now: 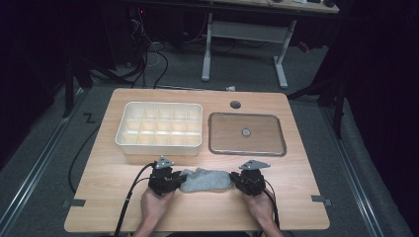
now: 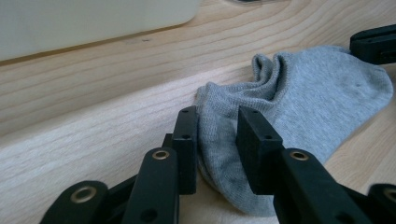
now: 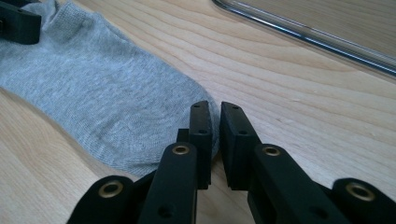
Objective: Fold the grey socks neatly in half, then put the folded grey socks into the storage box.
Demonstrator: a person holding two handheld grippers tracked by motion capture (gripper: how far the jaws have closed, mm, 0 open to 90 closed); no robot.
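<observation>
Grey knit ankle sock [image 1: 206, 179] lay flat on the wooden counter [image 1: 99, 177] | left gripper [image 2: 217, 135] jaws clamped its cuff end | right gripper [image 3: 214, 125] jaws pinched its toe edge, to stretch it, I judged.

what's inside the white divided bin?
The white bin shows bare compartments, nothing in them, as far as the high view reaches. Its near wall hides the floor of the front row. The grey sock lies outside, on the table.
</observation>
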